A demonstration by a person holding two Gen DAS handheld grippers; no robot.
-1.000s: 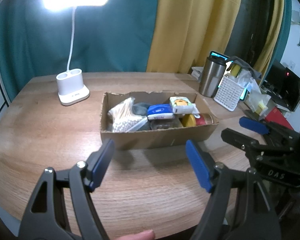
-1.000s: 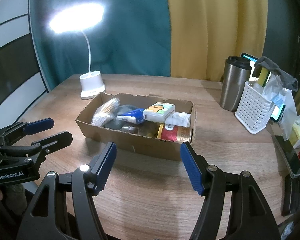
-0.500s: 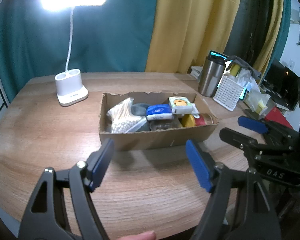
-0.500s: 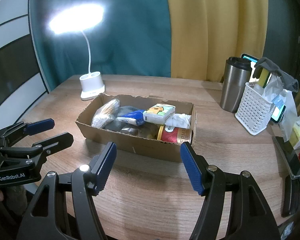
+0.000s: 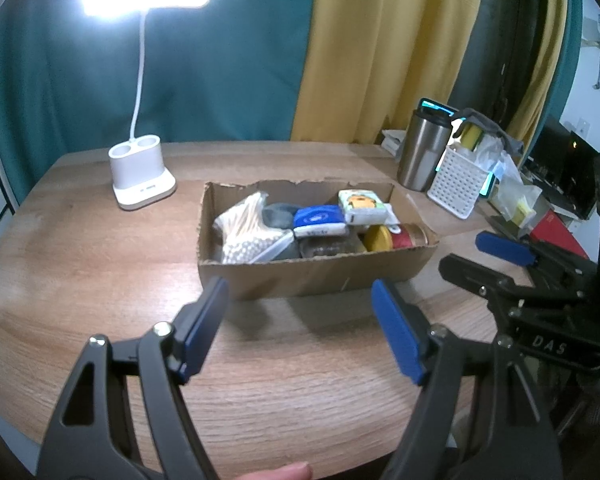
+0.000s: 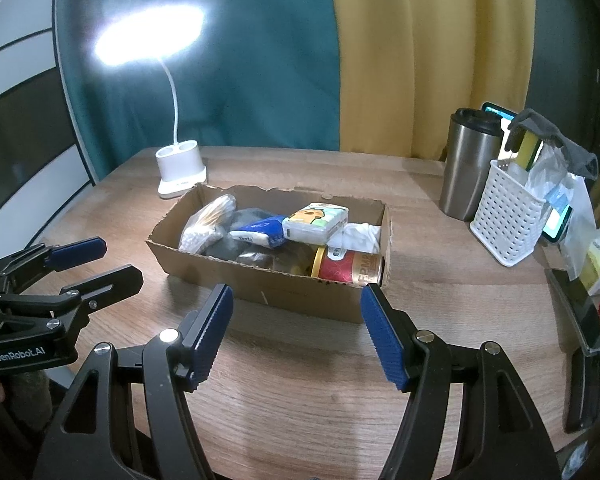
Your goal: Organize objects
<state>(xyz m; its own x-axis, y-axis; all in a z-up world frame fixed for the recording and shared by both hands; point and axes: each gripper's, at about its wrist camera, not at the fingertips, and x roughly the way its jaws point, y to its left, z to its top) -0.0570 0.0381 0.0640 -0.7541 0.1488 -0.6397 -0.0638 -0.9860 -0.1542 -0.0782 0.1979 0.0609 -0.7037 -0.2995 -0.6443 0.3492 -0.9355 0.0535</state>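
Note:
A shallow cardboard box point(image 5: 312, 276) point(image 6: 260, 280) sits mid-table. It holds a bag of cotton swabs point(image 5: 248, 228) point(image 6: 208, 224), a blue pack point(image 5: 318, 220) point(image 6: 264, 232), a white tissue pack point(image 5: 362, 206) point(image 6: 316, 222), a red can point(image 5: 408, 236) point(image 6: 352, 266) lying on its side and a white cloth point(image 6: 358, 236). My left gripper point(image 5: 300, 332) is open and empty, just in front of the box. My right gripper point(image 6: 296, 332) is open and empty, also in front of the box. Each gripper shows at the edge of the other's view.
A white desk lamp point(image 5: 142, 180) point(image 6: 182, 170) stands lit at the back left. A steel tumbler point(image 5: 422, 156) point(image 6: 470, 164) and a white perforated basket point(image 5: 458, 184) point(image 6: 508, 216) with clutter stand at the right. A phone point(image 6: 580, 312) lies near the right edge.

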